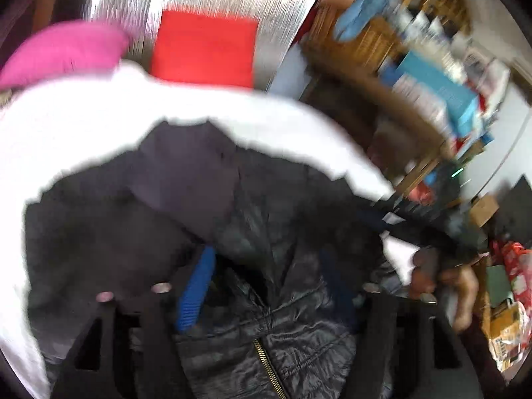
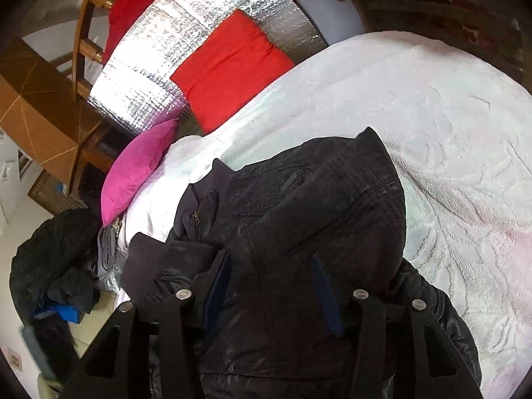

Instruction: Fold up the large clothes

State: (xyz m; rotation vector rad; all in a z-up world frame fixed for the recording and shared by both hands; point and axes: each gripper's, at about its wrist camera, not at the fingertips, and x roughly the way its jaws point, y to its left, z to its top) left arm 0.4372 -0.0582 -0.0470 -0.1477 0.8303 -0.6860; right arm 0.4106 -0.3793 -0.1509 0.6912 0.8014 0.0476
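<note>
A large black quilted jacket [image 1: 133, 226] with a gold zipper lies on the white bed cover [image 1: 83, 116]. My left gripper [image 1: 266, 289] hangs over it with its blue fingers [image 1: 196, 292] wide apart and nothing pressed between them; this view is blurred. In the right wrist view the same jacket [image 2: 316, 199] lies partly folded on the bed cover [image 2: 432, 116]. My right gripper [image 2: 271, 289] is low over it, its fingers [image 2: 326, 292] apart with dark fabric between them and no visible pinch. A person's hand [image 1: 462, 286] shows at the right of the left wrist view.
A red cushion [image 2: 229, 66] and a pink cushion [image 2: 139, 173] lean at the head of the bed against a silver foil panel [image 2: 199, 16]. Dark clothes [image 2: 56, 266] are piled on the floor at the bedside. Cluttered wooden shelves [image 1: 432, 76] stand beyond the bed.
</note>
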